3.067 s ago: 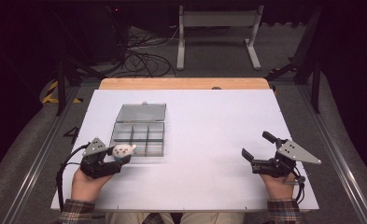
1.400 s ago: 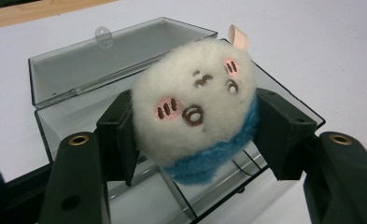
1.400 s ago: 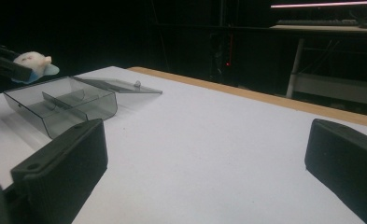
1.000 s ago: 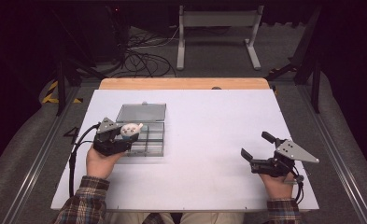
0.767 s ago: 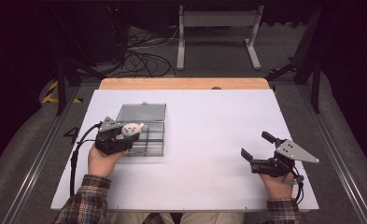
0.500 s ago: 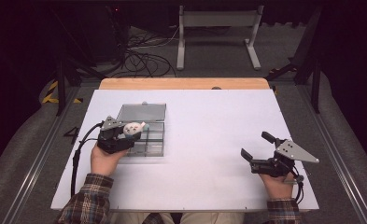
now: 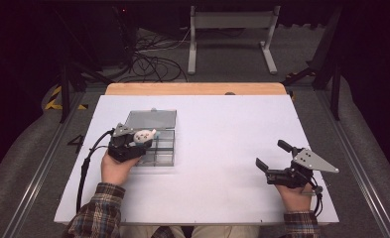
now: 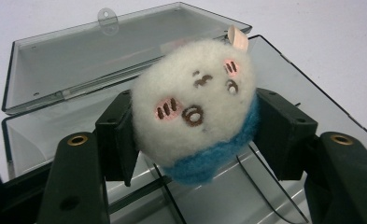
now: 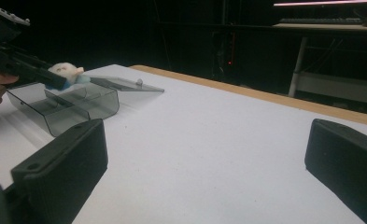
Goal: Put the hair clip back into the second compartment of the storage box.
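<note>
A white table top (image 7: 222,148) fills the middle, with a strip of pale wooden edge (image 7: 195,89) along its far side. Grey carpet floor (image 7: 29,163) runs down both sides, metal rails (image 7: 31,171) flanking the table. Beyond it, a tangle of black cables (image 7: 155,62) lies on the floor beside a white metal stand (image 7: 230,34). Yellow-black hazard tape (image 7: 58,99) marks the left. The room behind sits in darkness.

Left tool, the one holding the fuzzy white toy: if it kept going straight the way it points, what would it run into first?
Probably the clear compartment box. The left tool, shut on the white plush toy, points down over the open tray, so the toy would likely meet its dividers or floor first; depth is hard to judge.
</note>
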{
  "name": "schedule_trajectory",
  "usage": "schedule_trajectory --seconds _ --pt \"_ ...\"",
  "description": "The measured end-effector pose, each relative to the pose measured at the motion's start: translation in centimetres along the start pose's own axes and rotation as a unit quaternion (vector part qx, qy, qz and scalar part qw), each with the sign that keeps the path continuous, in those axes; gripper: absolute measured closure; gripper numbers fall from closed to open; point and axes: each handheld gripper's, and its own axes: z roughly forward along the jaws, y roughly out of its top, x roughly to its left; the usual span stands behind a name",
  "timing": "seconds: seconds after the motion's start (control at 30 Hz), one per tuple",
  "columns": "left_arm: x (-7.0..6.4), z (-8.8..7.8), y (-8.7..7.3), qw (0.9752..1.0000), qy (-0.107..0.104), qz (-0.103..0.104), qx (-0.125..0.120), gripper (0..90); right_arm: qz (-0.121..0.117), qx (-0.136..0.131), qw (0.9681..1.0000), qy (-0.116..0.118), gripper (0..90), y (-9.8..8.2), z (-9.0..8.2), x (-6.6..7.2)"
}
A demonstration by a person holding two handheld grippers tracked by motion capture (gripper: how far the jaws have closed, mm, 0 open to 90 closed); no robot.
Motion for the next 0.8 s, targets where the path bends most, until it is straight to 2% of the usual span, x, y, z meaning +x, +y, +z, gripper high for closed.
schedule_trajectory --seconds 0.17,0.3,0.43,0.6,0.8 --pt "0.0 0.3 0.0 0.9999 0.007 -0.009 0.005 38.1 0.000 0.002 1.0000 0.002 0.0 0.0 0.0 0.0" --pt "-0.1 0.6 0.0 0.9994 0.013 -0.023 0.022 38.2 0.000 0.002 1.0000 0.003 0.0 0.0 0.0 0.0" --pt "0.0 0.8 0.1 0.9987 0.009 -0.040 0.030 38.1 0.000 0.001 1.0000 0.003 0.0 0.0 0.0 0.0" --pt "-0.2 1.3 0.1 0.9979 0.010 -0.039 0.051 38.0 0.000 0.001 1.0000 0.003 0.0 0.0 0.0 0.0" --pt "-0.5 1.8 0.2 0.9979 0.011 -0.036 0.052 37.3 0.001 0.000 1.0000 0.001 0.0 0.0 0.0 0.0"
